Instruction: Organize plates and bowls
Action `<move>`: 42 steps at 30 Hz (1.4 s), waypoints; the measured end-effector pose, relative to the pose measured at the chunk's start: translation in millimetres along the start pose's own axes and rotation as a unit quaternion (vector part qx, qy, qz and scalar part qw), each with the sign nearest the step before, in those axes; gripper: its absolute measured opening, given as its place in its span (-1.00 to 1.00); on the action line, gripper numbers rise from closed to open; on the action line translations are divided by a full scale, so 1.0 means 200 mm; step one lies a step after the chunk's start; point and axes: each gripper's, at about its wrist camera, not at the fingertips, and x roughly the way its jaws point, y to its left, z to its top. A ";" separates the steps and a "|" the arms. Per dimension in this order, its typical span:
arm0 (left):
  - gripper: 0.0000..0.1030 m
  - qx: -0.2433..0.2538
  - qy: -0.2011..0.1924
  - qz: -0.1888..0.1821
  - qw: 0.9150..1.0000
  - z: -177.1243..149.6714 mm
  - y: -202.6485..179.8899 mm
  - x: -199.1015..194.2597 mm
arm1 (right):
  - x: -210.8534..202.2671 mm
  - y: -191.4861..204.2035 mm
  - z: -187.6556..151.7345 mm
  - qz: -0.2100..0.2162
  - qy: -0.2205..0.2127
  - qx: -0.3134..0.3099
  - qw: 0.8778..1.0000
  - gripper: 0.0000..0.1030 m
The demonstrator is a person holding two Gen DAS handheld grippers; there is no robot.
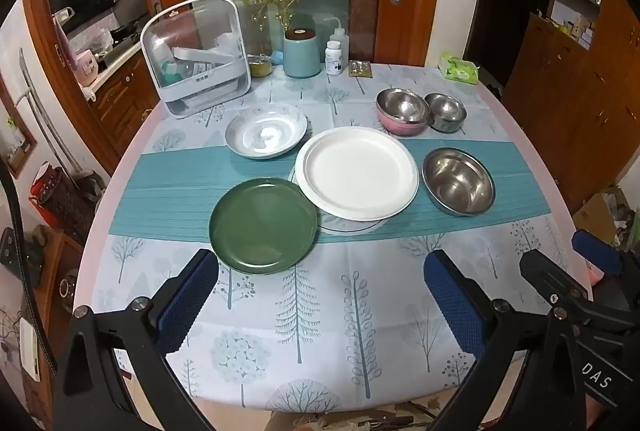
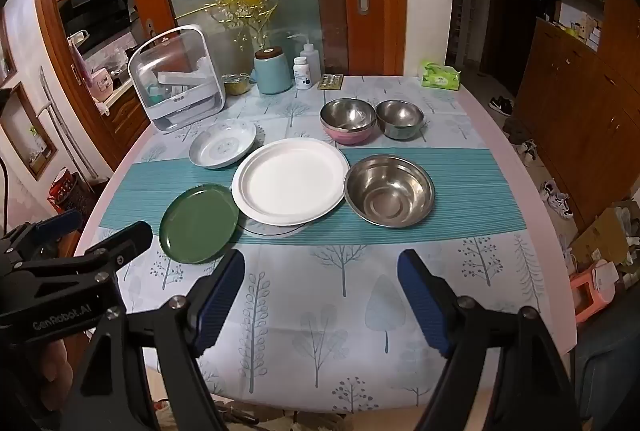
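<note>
A green plate (image 1: 263, 225) lies nearest me on the table, just beyond my open, empty left gripper (image 1: 320, 267). A white plate (image 1: 357, 173) lies behind it to the right and a patterned grey plate (image 1: 266, 130) behind it to the left. A large steel bowl (image 1: 458, 181) sits right of the white plate. A pink-sided steel bowl (image 1: 402, 111) and a small steel bowl (image 1: 445, 112) stand further back. My right gripper (image 2: 321, 265) is open and empty above the near tablecloth, in front of the green plate (image 2: 199, 223), the white plate (image 2: 291, 180) and the large bowl (image 2: 389, 190).
A clear storage box (image 1: 196, 57), a teal canister (image 1: 301, 52), bottles (image 1: 333, 57) and a green tissue pack (image 1: 459, 69) stand along the table's far edge. The near table edge (image 1: 224, 405) lies just below the grippers. Cabinets stand to the right.
</note>
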 end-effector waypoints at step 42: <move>0.94 0.015 0.019 -0.011 1.000 -0.02 -0.05 0.07 | 0.07 -0.04 -0.02 0.009 0.012 0.013 1.000 0.55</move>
